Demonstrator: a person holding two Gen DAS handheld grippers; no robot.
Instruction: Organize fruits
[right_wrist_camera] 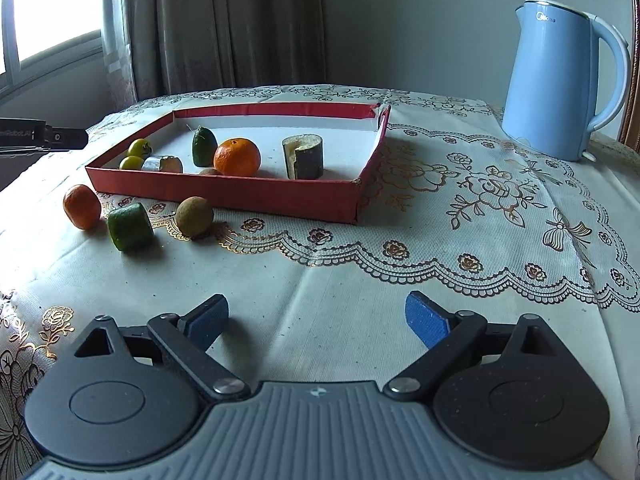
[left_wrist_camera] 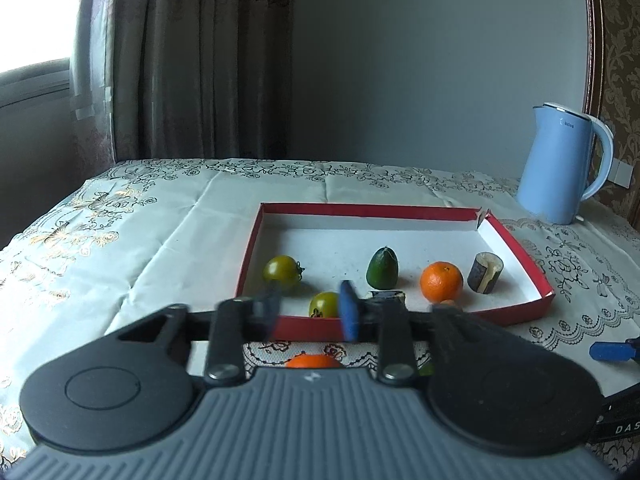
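Observation:
A red tray (left_wrist_camera: 360,210) with a white floor holds two green tomatoes (left_wrist_camera: 282,272) (left_wrist_camera: 324,305), a green pointed fruit (left_wrist_camera: 382,268), an orange (left_wrist_camera: 441,282) and two dark-skinned cut pieces (left_wrist_camera: 486,278). My left gripper (left_wrist_camera: 310,308) hovers at the tray's near wall, blurred, its jaws apart. The nearer tomato shows through the gap and rests on the tray floor. In front of the tray lie a small orange (right_wrist_camera: 82,207), a green cut piece (right_wrist_camera: 130,226) and a brown round fruit (right_wrist_camera: 195,216). My right gripper (right_wrist_camera: 316,320) stands open over the cloth, nothing between its pads.
A light blue kettle (right_wrist_camera: 560,80) stands at the back right of the table. A patterned tablecloth (right_wrist_camera: 480,200) covers the top. Curtains and a window are behind on the left. The left gripper's body (right_wrist_camera: 44,138) shows at the left edge of the right wrist view.

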